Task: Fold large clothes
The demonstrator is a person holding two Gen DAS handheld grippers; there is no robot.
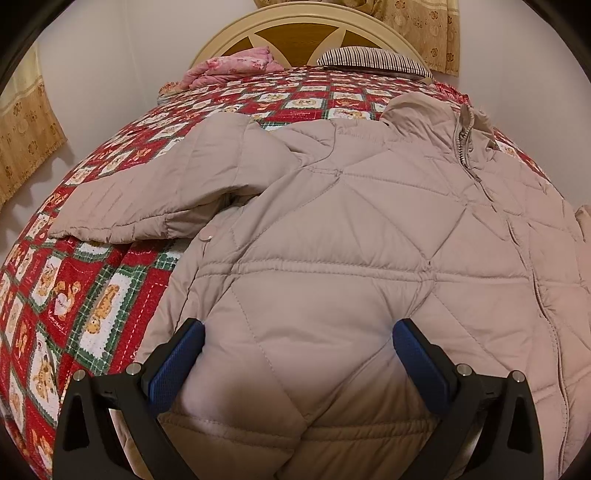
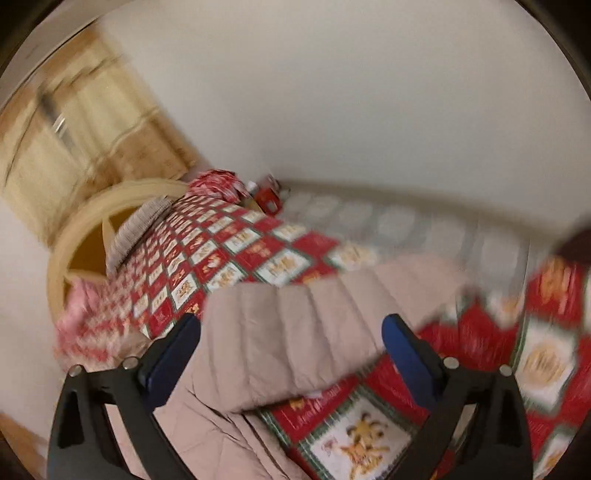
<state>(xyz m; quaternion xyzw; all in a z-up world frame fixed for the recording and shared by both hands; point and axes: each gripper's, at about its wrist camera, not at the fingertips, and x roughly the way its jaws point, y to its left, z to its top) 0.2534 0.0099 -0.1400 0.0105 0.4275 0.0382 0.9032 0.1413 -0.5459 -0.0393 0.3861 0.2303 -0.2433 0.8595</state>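
Note:
A beige quilted puffer jacket [image 1: 351,229] lies front up on the bed, zipper [image 1: 480,177] running down its right side, its left sleeve [image 1: 147,192] spread out over the quilt. My left gripper [image 1: 297,339] is open just above the jacket's lower front, a blue-padded finger on each side, holding nothing. In the blurred right wrist view, my right gripper [image 2: 291,343] is open above the jacket's other sleeve [image 2: 295,332], which lies across the quilt.
The bed is covered by a red, green and white patchwork quilt [image 1: 74,295]. A pink blanket [image 1: 232,66] and a striped pillow [image 1: 373,61] lie by the cream and wood headboard [image 1: 295,33]. Beige curtains [image 1: 26,136] hang on the walls.

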